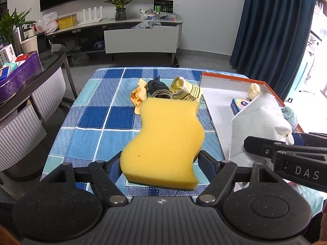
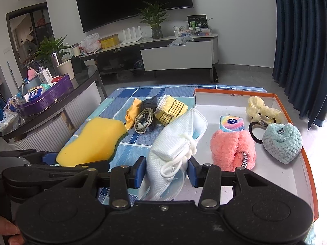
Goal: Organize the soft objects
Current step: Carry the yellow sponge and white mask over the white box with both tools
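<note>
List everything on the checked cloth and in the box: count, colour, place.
sponge: 1, yellow, held over the cloth
face mask: 1, white, held at the box's left edge
towel: 1, yellow striped, far on the cloth
cable: 1, grey, beside the towel
box: 1, orange-rimmed, right
tissue pack: 1, multicoloured, in box
fluffy items: pink, pale blue, in box
scrunchie: 1, cream, in box
left gripper: shut on sponge
right gripper: shut on face mask
</note>
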Demonstrator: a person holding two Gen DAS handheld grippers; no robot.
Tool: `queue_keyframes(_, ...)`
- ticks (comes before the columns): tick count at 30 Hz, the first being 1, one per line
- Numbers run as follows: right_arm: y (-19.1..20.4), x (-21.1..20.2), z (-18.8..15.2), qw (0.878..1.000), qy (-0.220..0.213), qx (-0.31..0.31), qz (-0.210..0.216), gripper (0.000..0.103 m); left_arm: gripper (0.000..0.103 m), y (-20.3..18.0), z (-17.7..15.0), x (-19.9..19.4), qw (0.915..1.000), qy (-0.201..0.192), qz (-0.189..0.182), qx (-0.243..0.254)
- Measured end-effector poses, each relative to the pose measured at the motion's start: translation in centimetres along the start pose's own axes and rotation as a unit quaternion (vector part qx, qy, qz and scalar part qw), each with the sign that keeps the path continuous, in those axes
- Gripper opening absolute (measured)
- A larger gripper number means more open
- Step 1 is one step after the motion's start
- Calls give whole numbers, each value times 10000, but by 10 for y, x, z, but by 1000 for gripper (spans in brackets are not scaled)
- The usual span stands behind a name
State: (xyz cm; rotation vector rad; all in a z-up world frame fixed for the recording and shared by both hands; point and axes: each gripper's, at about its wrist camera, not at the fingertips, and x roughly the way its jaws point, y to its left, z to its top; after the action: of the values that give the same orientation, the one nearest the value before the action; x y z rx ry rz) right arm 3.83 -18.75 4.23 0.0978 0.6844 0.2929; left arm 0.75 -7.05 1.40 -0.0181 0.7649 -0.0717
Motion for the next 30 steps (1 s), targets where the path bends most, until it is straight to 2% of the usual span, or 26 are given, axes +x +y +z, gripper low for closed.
queue_keyframes(30, -10, 2, 1, 9999, -19, 75, -103, 52, 78, -17, 9, 5, 9998, -2, -130, 129)
